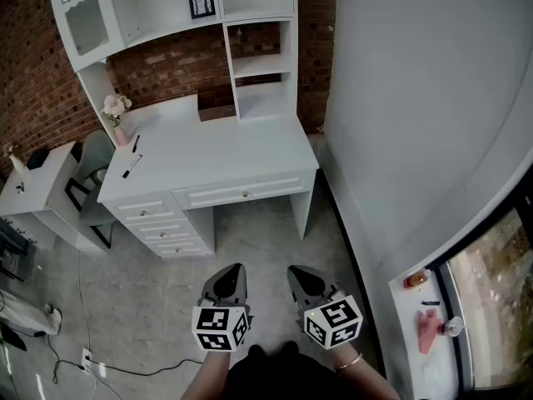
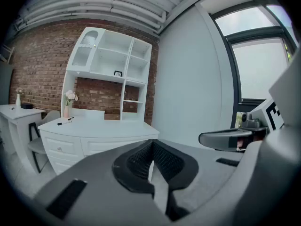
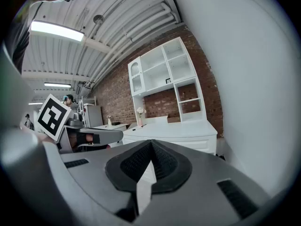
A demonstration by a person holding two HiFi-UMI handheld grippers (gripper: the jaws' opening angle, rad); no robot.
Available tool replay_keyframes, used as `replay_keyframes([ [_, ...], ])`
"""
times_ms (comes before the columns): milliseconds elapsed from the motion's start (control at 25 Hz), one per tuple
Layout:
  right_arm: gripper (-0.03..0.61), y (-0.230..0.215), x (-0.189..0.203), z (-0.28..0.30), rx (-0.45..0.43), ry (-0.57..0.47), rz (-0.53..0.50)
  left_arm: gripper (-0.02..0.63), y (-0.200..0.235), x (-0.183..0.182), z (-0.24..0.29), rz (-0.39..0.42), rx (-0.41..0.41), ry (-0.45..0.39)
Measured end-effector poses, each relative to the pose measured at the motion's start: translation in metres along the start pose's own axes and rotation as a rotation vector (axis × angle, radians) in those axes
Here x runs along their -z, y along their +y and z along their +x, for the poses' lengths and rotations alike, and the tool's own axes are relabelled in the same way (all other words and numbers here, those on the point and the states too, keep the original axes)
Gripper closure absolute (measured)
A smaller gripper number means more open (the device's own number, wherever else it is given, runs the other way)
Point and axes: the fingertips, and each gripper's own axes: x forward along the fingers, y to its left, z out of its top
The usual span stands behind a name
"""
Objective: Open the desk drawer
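The desk drawer [image 1: 241,192] sits closed under the tabletop [image 1: 216,152], right of a stack of smaller drawers [image 1: 162,223]. Its long axis runs along the desk's front edge, and its knobbed face is turned toward the person. Bare floor [image 1: 258,240] lies open between that front and both grippers. A white wall [image 1: 416,98] bounds the right side and a chair [image 1: 92,182] stands by the desk's left end. The left gripper [image 1: 236,271] and the right gripper [image 1: 295,273] hang side by side, well apart from the desk, each with its jaws together on nothing.
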Motion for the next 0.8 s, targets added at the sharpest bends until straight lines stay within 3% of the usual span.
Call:
replay_keyframes([
  [440,0.574,-0.006,0.003,-0.02,0.012,-0.036,0.036,0.604,-0.006,0.012,-0.003,-0.019,-0.025,0.016],
  [800,0.574,-0.033,-0.006,-0.01,0.04,-0.06,0.054,0.573,0.005,0.014,0.036,-0.009,-0.033,0.061],
])
